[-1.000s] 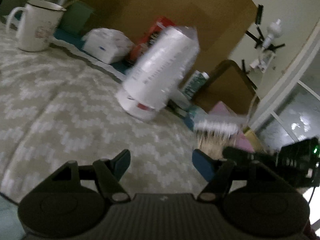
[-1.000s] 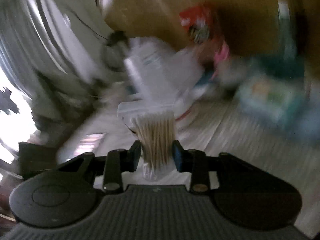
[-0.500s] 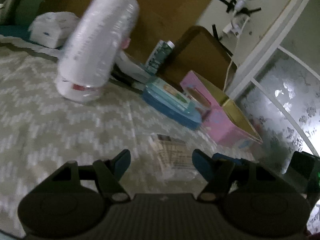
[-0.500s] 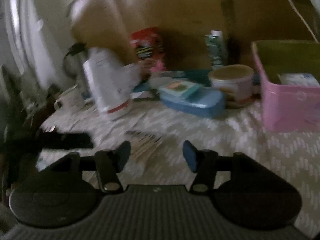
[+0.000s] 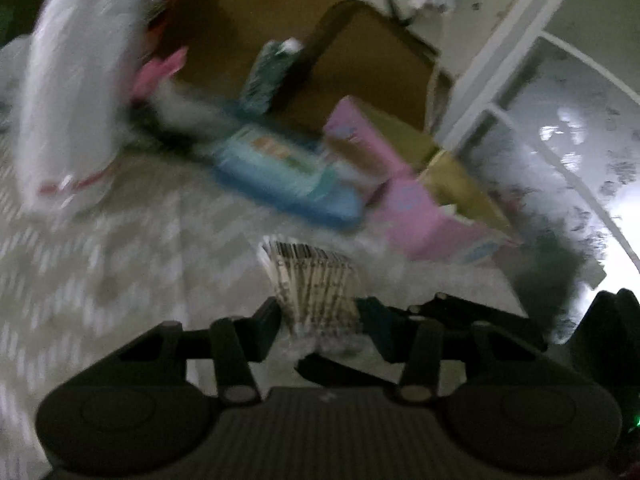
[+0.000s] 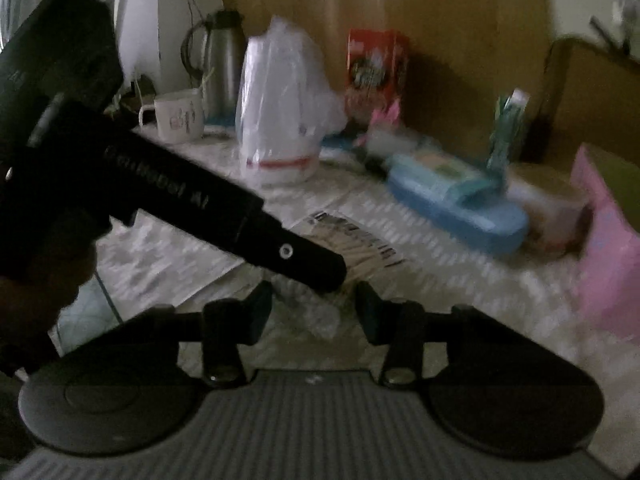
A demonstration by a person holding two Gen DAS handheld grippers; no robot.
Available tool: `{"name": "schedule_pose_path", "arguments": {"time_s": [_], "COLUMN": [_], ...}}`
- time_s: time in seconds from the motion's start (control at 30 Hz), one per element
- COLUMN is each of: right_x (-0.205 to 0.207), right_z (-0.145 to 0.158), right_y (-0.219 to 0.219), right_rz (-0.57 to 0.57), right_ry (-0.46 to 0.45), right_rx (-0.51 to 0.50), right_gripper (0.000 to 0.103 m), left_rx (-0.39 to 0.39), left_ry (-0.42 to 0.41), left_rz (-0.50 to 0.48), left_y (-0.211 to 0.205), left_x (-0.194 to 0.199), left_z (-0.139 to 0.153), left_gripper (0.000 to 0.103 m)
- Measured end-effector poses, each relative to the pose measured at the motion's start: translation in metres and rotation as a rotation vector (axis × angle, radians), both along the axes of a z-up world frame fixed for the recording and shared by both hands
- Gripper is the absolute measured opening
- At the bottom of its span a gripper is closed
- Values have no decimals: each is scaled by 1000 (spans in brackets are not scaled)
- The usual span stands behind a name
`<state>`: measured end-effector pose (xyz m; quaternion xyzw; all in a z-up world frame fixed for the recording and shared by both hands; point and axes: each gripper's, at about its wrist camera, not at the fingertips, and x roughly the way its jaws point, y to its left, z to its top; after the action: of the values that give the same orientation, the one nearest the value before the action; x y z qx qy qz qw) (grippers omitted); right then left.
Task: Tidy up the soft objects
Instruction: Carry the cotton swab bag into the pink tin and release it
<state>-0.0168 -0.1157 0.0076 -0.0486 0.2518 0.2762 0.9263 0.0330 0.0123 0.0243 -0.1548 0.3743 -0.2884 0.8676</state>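
Cotton swab packet (image 5: 316,284) lying flat on the zigzag cloth (image 5: 120,272), low-centre in the left wrist frame, crinkly clear tail poking back between the left gripper (image 5: 318,322) fingers. Looks pinched at the near end, though too blurry to swear by, so can't tell for sure. Right gripper (image 6: 314,306) spread wide, holding nothing, same packet just above it mid-frame. Handles light and floppy: thin slippery film, loose sticks inside that shift. Better to grab across the stick bundle than the empty tail, which probably slides out. Pink box (image 5: 420,200) sitting centre-right.
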Motion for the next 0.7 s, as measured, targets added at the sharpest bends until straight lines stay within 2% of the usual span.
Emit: {"name": "schedule_pose_path", "arguments": {"time_s": [0.13, 0.3, 0.47, 0.6, 0.67, 0.7], "right_x": [-9, -4, 10, 23, 30, 30], "right_z": [18, 34, 36, 32, 28, 25], "right_y": [-28, -80, -137, -182, -203, -211], "right_rz": [-73, -232, -402, -519, -563, -587], "right_ry": [-106, -199, -221, -206, -188, -184], "right_rx": [30, 34, 2, -16, -11, -21], "right_gripper": [48, 49, 49, 49, 49, 49], "left_rx": [27, 86, 98, 107, 119, 128], "left_ry": [-86, -167, -184, -185, -176, -165], "left_rz": [-85, -206, -294, -323, -323, -313], "left_y": [-38, -120, -202, -252, -275, -284], "left_x": [15, 51, 86, 101, 111, 116], "left_z": [33, 57, 59, 50, 44, 40], "left_gripper": [45, 46, 46, 47, 52, 58]}}
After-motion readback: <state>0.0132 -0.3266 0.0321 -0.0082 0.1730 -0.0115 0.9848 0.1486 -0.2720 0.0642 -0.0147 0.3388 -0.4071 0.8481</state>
